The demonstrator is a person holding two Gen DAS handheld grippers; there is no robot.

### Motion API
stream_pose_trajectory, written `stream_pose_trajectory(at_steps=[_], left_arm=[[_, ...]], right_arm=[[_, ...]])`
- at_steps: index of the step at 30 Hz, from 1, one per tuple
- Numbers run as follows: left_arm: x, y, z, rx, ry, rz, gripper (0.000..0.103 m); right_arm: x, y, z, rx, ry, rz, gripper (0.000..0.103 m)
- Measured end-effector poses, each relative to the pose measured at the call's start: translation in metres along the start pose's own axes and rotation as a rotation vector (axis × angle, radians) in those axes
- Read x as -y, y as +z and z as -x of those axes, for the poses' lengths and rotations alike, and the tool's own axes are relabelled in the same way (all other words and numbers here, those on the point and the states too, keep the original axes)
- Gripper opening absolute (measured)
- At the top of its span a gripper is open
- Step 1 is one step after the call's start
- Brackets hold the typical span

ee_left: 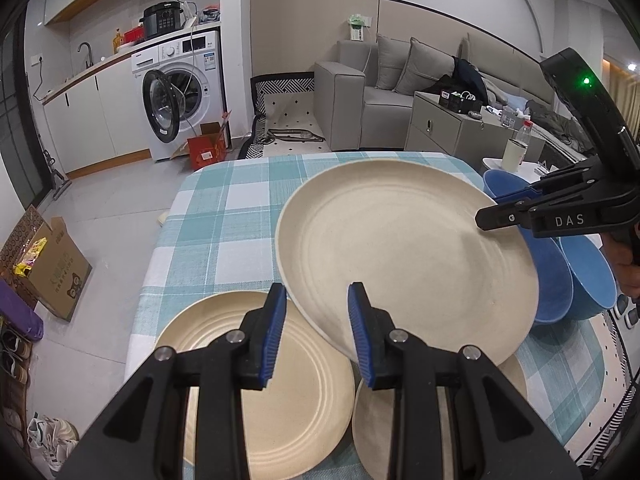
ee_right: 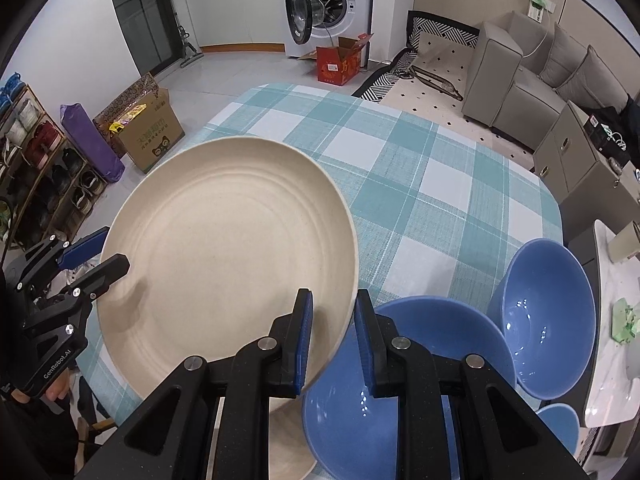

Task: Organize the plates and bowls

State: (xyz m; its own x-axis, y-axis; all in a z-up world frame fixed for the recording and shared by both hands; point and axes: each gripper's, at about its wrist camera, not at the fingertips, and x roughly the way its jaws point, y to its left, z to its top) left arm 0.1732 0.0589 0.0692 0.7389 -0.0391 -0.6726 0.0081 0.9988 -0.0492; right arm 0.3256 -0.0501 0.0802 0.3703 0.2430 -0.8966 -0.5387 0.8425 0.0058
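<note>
A large cream plate (ee_left: 400, 248) (ee_right: 224, 248) hangs tilted above the checked tablecloth (ee_left: 224, 208), held at opposite rims. My left gripper (ee_left: 317, 292) (ee_right: 108, 248) is shut on its near-left rim, one finger over the plate and one under. My right gripper (ee_right: 334, 296) (ee_left: 496, 210) is shut on the opposite rim. Two more cream plates (ee_left: 248, 380) (ee_left: 372, 420) lie on the cloth below, the second partly hidden. Blue bowls (ee_right: 400, 364) (ee_right: 552, 312) sit at the table's right side, just under my right gripper.
A third blue bowl (ee_right: 560, 420) shows at the lower right. A white side table with a bottle (ee_left: 520, 144) stands beyond the bowls. Cardboard boxes (ee_left: 60, 272), a shoe rack (ee_right: 32, 160), a washing machine (ee_left: 180, 92) and a grey sofa (ee_left: 380, 92) surround the table.
</note>
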Motion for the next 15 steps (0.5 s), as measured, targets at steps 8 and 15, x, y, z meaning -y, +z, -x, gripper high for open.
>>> stream_pose_trajectory(at_steps=[8, 15], left_arm=[[0.001, -0.011, 0.02, 0.033, 0.008, -0.01, 0.03], [0.004, -0.021, 0.035, 0.052, 0.004, -0.014, 0.03]], right_arm=[[-0.014, -0.016, 0.015, 0.03, -0.003, 0.014, 0.021], [-0.025, -0.031, 0.03, 0.055, -0.014, 0.029, 0.021]])
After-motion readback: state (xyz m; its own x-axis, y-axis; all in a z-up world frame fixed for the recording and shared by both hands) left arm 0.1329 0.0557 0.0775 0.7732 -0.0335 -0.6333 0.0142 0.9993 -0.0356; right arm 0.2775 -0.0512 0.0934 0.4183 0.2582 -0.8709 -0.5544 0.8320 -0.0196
